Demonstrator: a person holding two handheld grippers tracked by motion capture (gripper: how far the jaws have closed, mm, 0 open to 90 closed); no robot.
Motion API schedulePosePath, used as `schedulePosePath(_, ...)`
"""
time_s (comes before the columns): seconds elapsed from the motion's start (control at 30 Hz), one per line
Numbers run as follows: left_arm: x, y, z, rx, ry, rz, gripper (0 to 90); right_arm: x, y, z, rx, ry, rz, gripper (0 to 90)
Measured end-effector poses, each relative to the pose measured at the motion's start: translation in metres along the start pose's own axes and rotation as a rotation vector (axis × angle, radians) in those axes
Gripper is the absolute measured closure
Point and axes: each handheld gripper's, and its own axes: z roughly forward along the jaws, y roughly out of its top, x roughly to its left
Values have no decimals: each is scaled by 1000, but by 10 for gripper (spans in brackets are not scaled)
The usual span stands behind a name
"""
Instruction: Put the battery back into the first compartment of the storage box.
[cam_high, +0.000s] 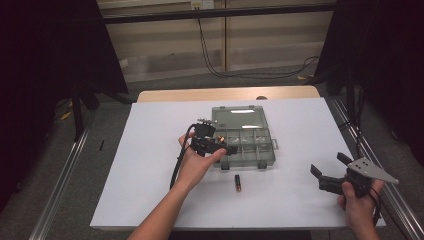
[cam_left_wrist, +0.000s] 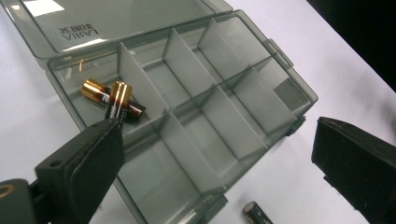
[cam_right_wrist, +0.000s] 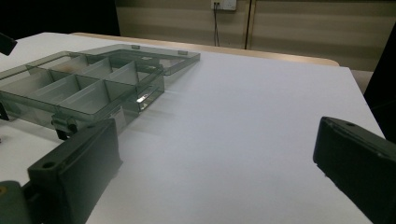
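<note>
**Two batteries boxed, one left on the worktop**

Your left tool (cam_left_wrist: 215, 154) hangs jaws spread and empty over the open compartment box (cam_left_wrist: 280, 79). Just past its left jaw tip, two batteries (cam_left_wrist: 112, 100) lie crossed in one corner compartment. A third battery (cam_high: 238, 183) waits on the worktop (cam_high: 150, 165), below that tool. Your right tool (cam_high: 327, 170) idles spread, well apart.

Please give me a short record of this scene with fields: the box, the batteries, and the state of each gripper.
box: clear grey compartment box, lid open, on the white table
batteries in box: two, crossed in one corner compartment
battery outside: one on the table in front of the box
left gripper: open, above the box, nothing between the jaws
right gripper: open, empty, apart from the box
</note>
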Motion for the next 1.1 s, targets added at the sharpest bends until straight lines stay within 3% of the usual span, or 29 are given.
schedulePosePath(0.4, -15, -13, -4, 13, -15, 32, 0, 0, 0, -1, -1, 1, 0, 0)
schedulePosePath(1.1, -31, -41, 0, 95, 28, 60, 19, 0, 0, 0, 0, -3, 0, 0)
